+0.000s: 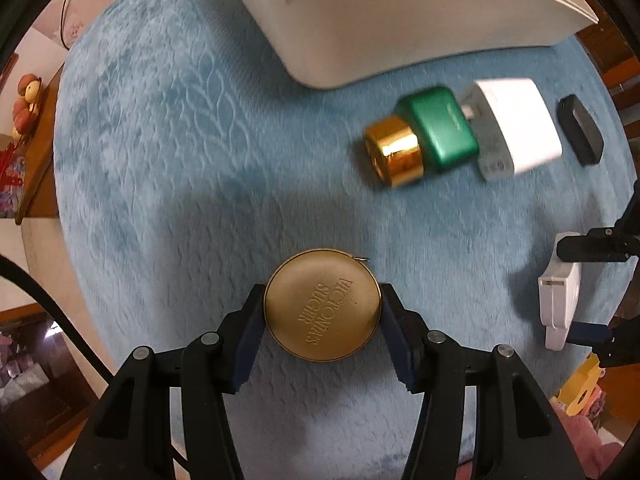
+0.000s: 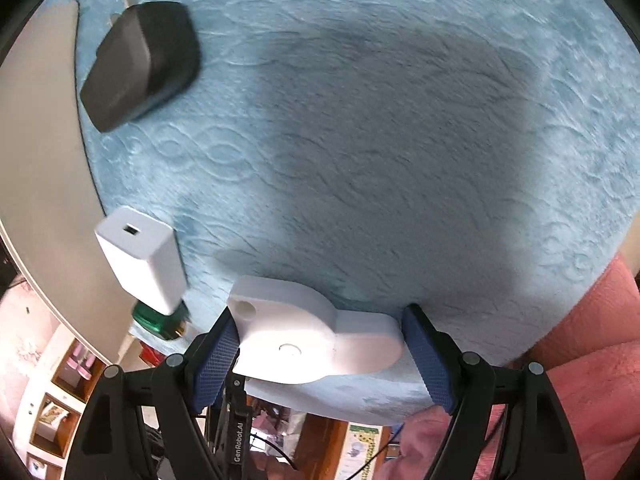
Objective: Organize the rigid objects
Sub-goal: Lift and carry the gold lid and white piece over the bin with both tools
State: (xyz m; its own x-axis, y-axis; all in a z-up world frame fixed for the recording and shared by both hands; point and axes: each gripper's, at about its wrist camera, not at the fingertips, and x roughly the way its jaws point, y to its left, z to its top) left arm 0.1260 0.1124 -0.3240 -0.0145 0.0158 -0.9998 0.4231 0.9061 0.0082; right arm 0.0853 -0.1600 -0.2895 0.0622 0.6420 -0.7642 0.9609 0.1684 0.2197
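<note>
Left tool (image 1: 322, 312) pinches a gold disc (image 1: 322, 305); right tool (image 2: 320, 344) seemingly clamps a white holder (image 2: 312, 344).

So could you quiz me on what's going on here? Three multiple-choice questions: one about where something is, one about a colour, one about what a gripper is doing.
1. Where is the white bin relative to the green case in the left wrist view?
A. Above it
B. Below it
C. Under the case

2. What colour is the cloth covering the table?
A. Red
B. Light blue
C. Yellow

3. What is the left gripper doing?
A. Hanging empty
B. Clamping a round brass tape measure
C. Gripping a black charger

Answers: 1 A, the bin fills the top of that view; 2 B, blue plush lies under everything; 3 B, both pads press the disc's edges.
</note>
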